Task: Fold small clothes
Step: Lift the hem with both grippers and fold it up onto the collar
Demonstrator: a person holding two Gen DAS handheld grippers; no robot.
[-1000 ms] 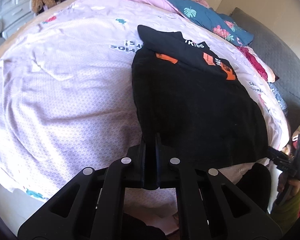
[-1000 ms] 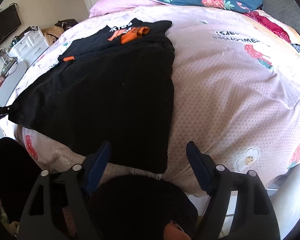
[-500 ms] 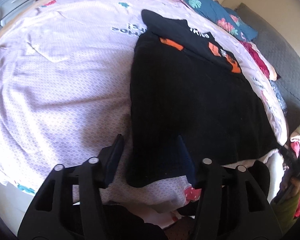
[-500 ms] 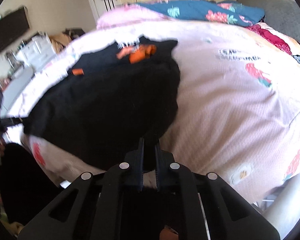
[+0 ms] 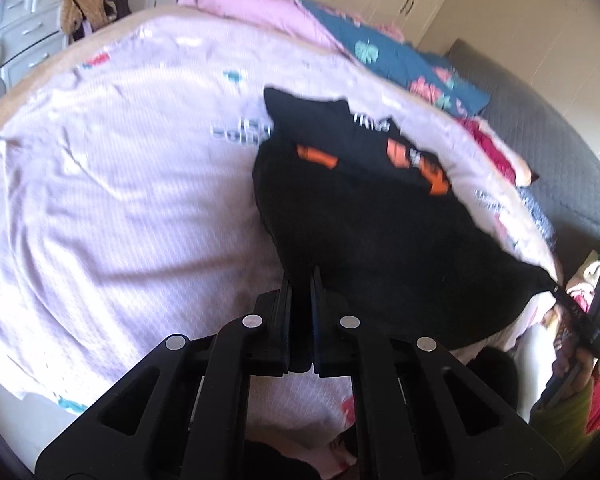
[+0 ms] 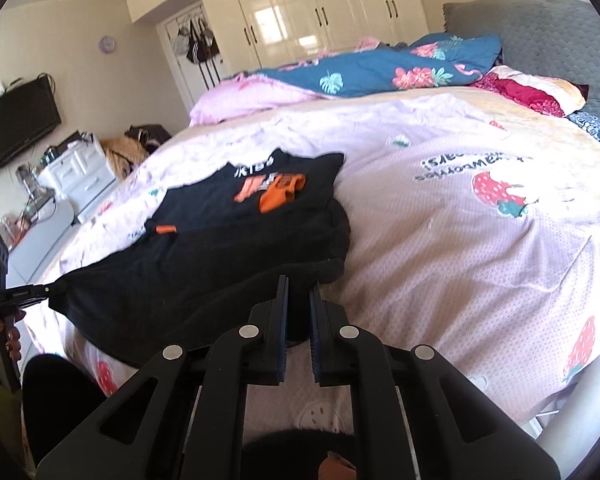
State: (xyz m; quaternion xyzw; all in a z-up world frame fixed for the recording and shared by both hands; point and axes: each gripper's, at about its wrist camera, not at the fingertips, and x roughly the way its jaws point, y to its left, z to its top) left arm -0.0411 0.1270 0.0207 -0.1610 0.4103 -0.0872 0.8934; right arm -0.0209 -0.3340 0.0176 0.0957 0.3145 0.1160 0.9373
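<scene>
Left gripper [image 5: 300,280] and right gripper [image 6: 299,290], fingers pinched narrow on black shirt [image 5: 372,216] hem corners, lifted over bed [image 5: 120,200].

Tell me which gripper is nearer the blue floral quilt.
Right. The right gripper holds the black shirt's hem corner on the quilt's side; the left gripper holds the opposite corner, farther away.

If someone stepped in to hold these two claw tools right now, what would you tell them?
Left gripper: shut on the near left corner of the black T-shirt.
Right gripper: shut on the near right corner.
The shirt lies on the pink bedspread, its near hem lifted, its printed collar end flat.
Done: both corners gripped.
Left: probably carry the hem toward the collar, lay it down, release, and finish folding.
</scene>
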